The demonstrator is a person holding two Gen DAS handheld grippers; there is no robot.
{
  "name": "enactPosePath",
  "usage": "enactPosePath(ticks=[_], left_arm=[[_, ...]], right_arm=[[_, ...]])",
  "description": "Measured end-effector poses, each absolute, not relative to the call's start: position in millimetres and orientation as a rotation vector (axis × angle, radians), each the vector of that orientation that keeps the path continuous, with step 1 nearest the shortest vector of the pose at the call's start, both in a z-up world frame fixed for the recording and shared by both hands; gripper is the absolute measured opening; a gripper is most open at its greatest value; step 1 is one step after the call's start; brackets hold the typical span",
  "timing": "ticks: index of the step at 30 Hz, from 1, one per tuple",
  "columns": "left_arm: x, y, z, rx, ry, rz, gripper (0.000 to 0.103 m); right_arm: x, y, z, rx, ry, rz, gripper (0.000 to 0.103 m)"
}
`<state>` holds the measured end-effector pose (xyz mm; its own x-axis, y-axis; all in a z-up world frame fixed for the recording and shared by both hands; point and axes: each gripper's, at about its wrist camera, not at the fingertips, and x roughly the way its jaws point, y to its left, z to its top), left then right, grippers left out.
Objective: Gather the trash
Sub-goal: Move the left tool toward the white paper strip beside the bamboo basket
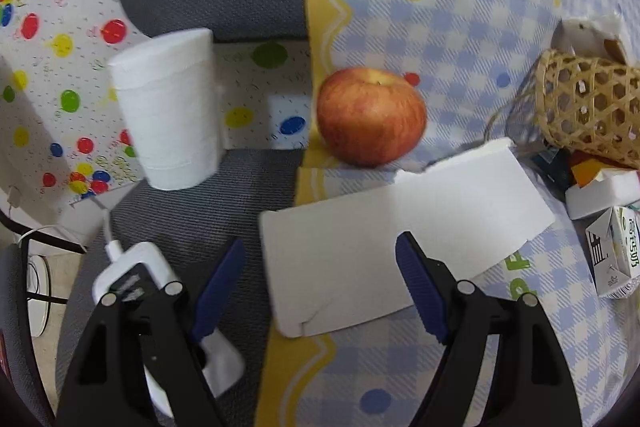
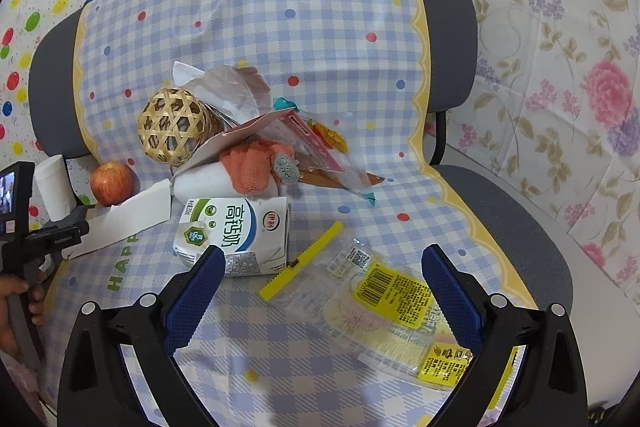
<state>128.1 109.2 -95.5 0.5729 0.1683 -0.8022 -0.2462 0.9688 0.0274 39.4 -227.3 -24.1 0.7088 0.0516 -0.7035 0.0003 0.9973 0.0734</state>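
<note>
Chair seat covered by a blue checked cloth (image 2: 248,39) with a yellow scalloped border; trash is scattered over it.

Left gripper (image 1: 320,291): jaws apart, nothing pinched. A white foam sheet (image 1: 384,239) lies flat between and just ahead of its blue pads; the right pad overlaps the sheet's near edge, though contact cannot be told. Apple (image 1: 371,117) sits just beyond the sheet at 12 o'clock. A white roll of paper (image 1: 170,111) stands at 10 o'clock, off the cloth. Woven bamboo basket (image 1: 588,107) lies on its side at 2 o'clock, milk carton (image 1: 614,255) at 3 o'clock.

Right gripper (image 2: 322,291): jaws wide, released, holding nothing. A clear plastic wrapper with yellow labels (image 2: 396,307) lies flat on the cloth between the pads, nearer the right one. A yellow plastic strip (image 2: 300,261) lies just past it at 12 o'clock, touching the carton's corner. Behind, a heap: orange knit cloth (image 2: 254,165), plastic bags, basket.
</note>
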Motion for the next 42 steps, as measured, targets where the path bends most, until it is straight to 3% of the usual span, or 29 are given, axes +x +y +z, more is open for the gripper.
enactPosePath(ticks=[6, 9, 10, 14, 24, 25, 28, 29, 38, 42], left_arm=[[136, 101, -107, -0.097, 0.987, 0.181, 0.075], [130, 89, -104, -0.047, 0.966, 0.187, 0.042], [126, 87, -102, -0.049, 0.956, 0.170, 0.022], [91, 74, -89, -0.064, 0.858, 0.103, 0.000], [16, 44, -79, -0.047, 0.816, -0.033, 0.000], [15, 39, -80, -0.005, 0.817, -0.028, 0.006], [20, 31, -79, 0.054, 0.811, -0.028, 0.053], [16, 29, -79, 0.065, 0.801, -0.033, 0.056], [17, 2, -94, 0.212, 0.838, -0.064, 0.056], [24, 19, -91, 0.110, 0.864, -0.071, 0.061]], right_arm=[[35, -238, -25, 0.089, 0.784, 0.021, 0.097], [30, -242, -26, 0.093, 0.788, 0.023, 0.097], [29, -243, -26, 0.095, 0.788, 0.024, 0.097], [19, -247, -26, 0.092, 0.782, 0.027, 0.097], [-1, -259, -34, 0.111, 0.799, 0.020, 0.097], [-3, -260, -35, 0.113, 0.803, 0.021, 0.097], [-6, -261, -35, 0.126, 0.805, 0.030, 0.097], [-8, -260, -35, 0.125, 0.805, 0.034, 0.097], [-9, -258, -36, 0.126, 0.810, 0.041, 0.097], [-7, -254, -38, 0.121, 0.817, 0.050, 0.097]])
